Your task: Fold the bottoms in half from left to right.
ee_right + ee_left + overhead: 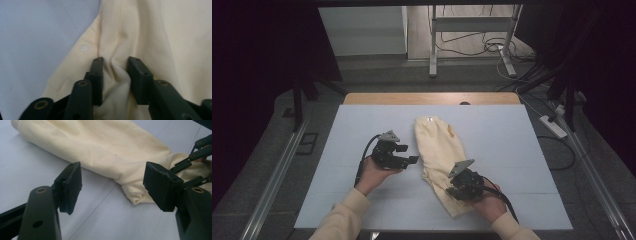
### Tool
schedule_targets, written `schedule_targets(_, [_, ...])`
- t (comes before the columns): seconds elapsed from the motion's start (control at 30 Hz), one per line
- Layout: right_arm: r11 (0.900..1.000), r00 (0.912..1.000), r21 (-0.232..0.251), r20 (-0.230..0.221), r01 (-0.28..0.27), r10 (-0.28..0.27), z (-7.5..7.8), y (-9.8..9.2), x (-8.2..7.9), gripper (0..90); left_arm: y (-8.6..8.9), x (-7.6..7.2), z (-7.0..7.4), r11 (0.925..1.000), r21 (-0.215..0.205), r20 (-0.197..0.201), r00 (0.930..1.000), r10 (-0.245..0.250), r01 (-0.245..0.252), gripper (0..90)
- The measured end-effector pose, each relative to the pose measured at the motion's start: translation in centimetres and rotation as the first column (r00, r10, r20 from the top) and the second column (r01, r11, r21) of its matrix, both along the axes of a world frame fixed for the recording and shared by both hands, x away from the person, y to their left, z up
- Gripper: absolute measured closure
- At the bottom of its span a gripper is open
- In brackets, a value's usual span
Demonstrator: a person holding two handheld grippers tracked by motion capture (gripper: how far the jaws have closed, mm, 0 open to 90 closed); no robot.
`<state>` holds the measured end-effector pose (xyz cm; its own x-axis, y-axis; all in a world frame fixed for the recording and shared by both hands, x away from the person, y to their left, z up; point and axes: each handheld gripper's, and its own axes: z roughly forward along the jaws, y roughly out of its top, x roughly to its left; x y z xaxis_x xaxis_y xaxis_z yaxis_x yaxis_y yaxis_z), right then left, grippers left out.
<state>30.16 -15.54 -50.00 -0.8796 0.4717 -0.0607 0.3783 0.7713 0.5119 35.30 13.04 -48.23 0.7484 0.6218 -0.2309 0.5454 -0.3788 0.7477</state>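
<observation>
lying folded lengthwise on the pale counter (362,150) — a cream garment (439,145), running from near the middle toward the near right edge, narrower at the near end.

pressing down on that near end: the right tongs (455,190), held in the right hand (489,202). in the right gripper view, sitting between the two black pads (140,75), a raised pleat of the cloth (120,75), bunching up and touching both — clamped on the fabric, though not squeezed flat. showing just left of the pinch, a small pale button (84,47) near a hem. no earlier picture to compare, so nothing to say of any closing.

hovering left of the garment's middle: the left tongs (412,160), resting in the left hand (374,175), pointing rightward at the cloth edge. in the left gripper view, standing wide apart, the left tongs (112,187) with bare counter between the pads — nothing gripped, the garment (105,147) lying just beyond the tips, its rumpled corner near the right-hand pad. appearing at the far right of that view, the linkage of the right tongs (197,157) on the cloth.

trailing from each gripper toward the near edge, a black cable (362,160).
</observation>
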Motion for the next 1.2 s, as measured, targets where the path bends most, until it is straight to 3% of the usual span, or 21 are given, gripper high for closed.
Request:
schedule_targets(0.17, [1.0, 0.9994, -0.006, 0.026, -0.021, 0.021, 0.6, -0.1, -0.4, 80.8, 0.0, 0.0, 0.0, 1.0, 0.001, 0.0, 1.0, 0.0, 0.0, 31.7])
schedule_targets(0.23, [1.0, 0.9997, 0.014, 0.018, -0.019, 0.019, 0.8, -0.3, -0.3, 82.7, 0.0, 0.0, 0.0, 1.0, 0.001, -0.001, 1.0, 0.0, 0.0, 31.7])
schedule_targets(0.5, [0.997, 0.9997, 0.078, 0.001, -0.025, 0.025, 1.6, -0.7, -0.4, 83.8, 0.1, 0.0, 0.0, 1.0, -0.001, 0.002, 1.0, 0.001, -0.001, 31.7])
schedule_targets(0.77, [0.985, 0.9981, 0.161, -0.015, -0.056, 0.059, 2.8, -0.5, -1.1, 84.0, 0.2, 0.1, 0.0, 1.0, -0.008, 0.002, 1.0, 0.005, -0.005, 31.7])
schedule_targets(0.93, [0.982, 0.9964, 0.168, -0.013, -0.08, 0.084, 2.6, 0.2, -1.6, 83.7, 0.2, 0.1, 0.0, 1.0, -0.005, 0.001, 1.0, 0.004, -0.004, 31.7])
schedule_targets(1.03, [0.985, 0.9952, 0.149, -0.031, -0.087, 0.093, 1.7, 0.6, -1.5, 82.1, 0.1, 0.1, 0.0, 1.0, -0.003, 0.002, 1.0, 0.002, -0.002, 31.7])
schedule_targets(1.1, [0.985, 0.9946, 0.155, -0.051, -0.081, 0.09, 1.2, 0.7, -1.3, 75.2, 0.1, 0.0, 0.0, 1.0, -0.001, 0.003, 1.0, 0.0, 0.0, 31.6])
schedule_targets(1.2, [0.983, 0.9967, 0.172, -0.036, -0.066, 0.073, 1.6, 0.5, -1.3, 56.7, 0.2, 0.0, 0.0, 1.0, -0.005, 0.004, 1.0, 0.002, -0.002, 31.6])
